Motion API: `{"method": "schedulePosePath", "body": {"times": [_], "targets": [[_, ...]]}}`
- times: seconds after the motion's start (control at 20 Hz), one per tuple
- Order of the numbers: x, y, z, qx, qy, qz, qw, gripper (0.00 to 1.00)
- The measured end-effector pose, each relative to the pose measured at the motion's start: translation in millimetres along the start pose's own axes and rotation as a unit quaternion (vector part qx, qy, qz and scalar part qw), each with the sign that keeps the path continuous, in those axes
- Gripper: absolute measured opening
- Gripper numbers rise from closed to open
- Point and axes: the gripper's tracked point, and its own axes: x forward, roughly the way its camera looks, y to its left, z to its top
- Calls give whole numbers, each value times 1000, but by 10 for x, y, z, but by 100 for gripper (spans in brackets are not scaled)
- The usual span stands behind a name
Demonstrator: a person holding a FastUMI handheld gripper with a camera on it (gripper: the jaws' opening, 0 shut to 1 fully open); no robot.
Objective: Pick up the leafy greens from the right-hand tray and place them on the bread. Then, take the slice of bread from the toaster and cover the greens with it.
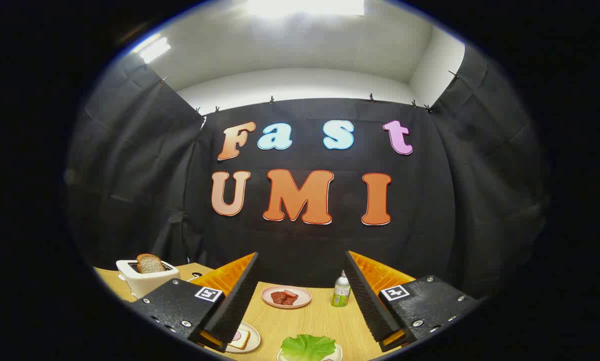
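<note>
Between the fingers, nearest: leafy greens (307, 347) on a white tray (336, 354), untouched.
Tool (302, 296): open wide, fingers well apart, nothing gripped, held above the table (325, 321).
Beside the left finger, low: bread (240, 340) lying flat on a small plate (253, 337), partly hidden by that finger.
Beyond the left finger: white toaster (142, 281) near the table's far edge, slice of bread (150, 263) standing upright in its slot.
Ahead, between the fingers: pink plate (286, 297) carrying reddish pieces (284, 297).
Just beside the right finger: small green-labelled bottle (341, 290), upright.
Beyond the table: black cloth wall.
</note>
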Motion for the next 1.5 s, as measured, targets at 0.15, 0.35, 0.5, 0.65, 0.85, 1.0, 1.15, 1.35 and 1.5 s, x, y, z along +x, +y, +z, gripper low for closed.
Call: {"method": "schedulePosePath", "body": {"times": [0.15, 0.35, 0.5, 0.65, 0.85, 1.0, 1.15, 1.35, 1.5], "targets": [[3, 2, -25, -2, 2, 0, 1000, 99], [-3, 10, -30, -2, 3, 3, 1000, 99], [8, 41, -42, -2, 5, 6, 1000, 99], [12, 42, -65, -2, 8, 7, 1000, 99], [19, 60, -95, -1, 13, 10, 1000, 99], [35, 54, -175, 1, 27, 13, 1000, 99], [63, 96, -401, 1, 60, 23, 998, 99], [94, 46, -674, -7, 108, 20, 994, 99], [143, 12, -858, 1, 142, 17, 990, 99]]}}
